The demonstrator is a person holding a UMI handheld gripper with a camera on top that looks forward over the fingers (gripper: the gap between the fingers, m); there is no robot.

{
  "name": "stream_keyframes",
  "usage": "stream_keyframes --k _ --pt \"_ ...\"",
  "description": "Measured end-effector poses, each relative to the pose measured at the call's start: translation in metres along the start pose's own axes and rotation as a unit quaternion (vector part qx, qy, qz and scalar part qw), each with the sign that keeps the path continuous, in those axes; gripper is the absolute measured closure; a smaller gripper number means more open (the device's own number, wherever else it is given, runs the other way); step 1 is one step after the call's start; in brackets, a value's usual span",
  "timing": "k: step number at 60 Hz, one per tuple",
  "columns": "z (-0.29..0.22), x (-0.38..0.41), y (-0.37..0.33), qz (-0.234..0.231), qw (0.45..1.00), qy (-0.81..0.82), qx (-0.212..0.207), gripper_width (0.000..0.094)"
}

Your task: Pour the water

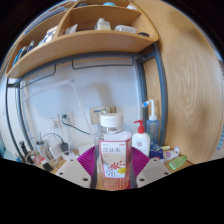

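My gripper is shut on a clear bottle with a pink and white label and a pale cap. The bottle stands upright between the two magenta pads, which press on its sides. It is held up in front of the desk, well above the surface. I see no cup or other vessel for water in this view.
A white pump bottle stands just right of the held bottle. A wooden shelf with several items runs overhead. A white wall with a socket and cables lies behind. Small clutter sits on the desk at left and right.
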State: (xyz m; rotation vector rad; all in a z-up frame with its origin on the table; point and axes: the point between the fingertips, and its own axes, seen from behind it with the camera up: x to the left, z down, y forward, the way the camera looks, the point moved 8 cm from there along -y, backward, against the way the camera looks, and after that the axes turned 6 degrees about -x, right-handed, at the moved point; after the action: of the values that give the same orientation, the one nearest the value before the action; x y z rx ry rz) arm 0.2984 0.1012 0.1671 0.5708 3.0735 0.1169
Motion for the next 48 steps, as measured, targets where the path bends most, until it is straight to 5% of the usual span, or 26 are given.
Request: stream_keyframes --k 18,23,34,48 --pt "0.066 -0.030 0.027 -0.011 0.998 -0.062 0.003 0.0453" --pt "0.067 -0.029 0.028 -0.025 0.999 -0.034 -0.029 0.0450" --pt "0.069 -0.030 0.022 -0.042 0.998 -0.033 -0.044 0.0349" --pt "0.076 -0.034 0.015 -0.023 0.999 -0.036 0.001 0.0185"
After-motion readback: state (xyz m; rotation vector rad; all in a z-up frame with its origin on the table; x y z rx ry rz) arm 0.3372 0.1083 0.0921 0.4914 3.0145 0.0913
